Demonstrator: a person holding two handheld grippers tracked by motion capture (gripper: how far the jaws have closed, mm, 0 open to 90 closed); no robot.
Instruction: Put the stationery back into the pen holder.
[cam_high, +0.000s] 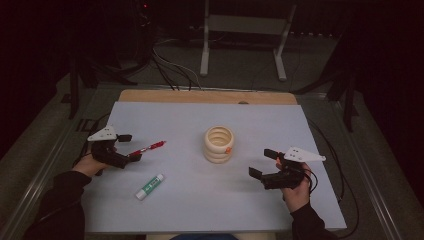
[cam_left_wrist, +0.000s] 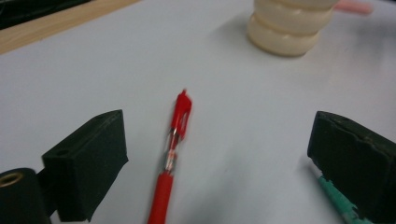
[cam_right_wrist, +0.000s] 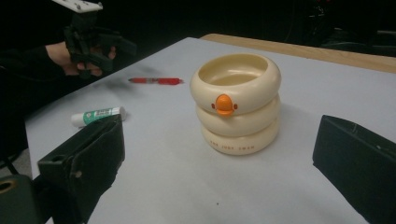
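Left of the cream holder (cam_high: 219, 144), the left gripper (cam_high: 131, 148) straddles the red pen (cam_high: 149, 147), apparently lined up to pick it; its jaws stand wide, pads off the barrel. The glue stick (cam_high: 150, 186) lies left and nearer. Right of the holder, the right gripper (cam_high: 262, 162) waits agape, empty.

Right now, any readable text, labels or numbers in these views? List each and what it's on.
Cream ringed duck-face holder, bottom ring: a line of small embossed letters, too blurred to read.
White glue stick with green label: printing on the label, too small to read.
Red click pen: no readable marking.
Nothing else carries text.
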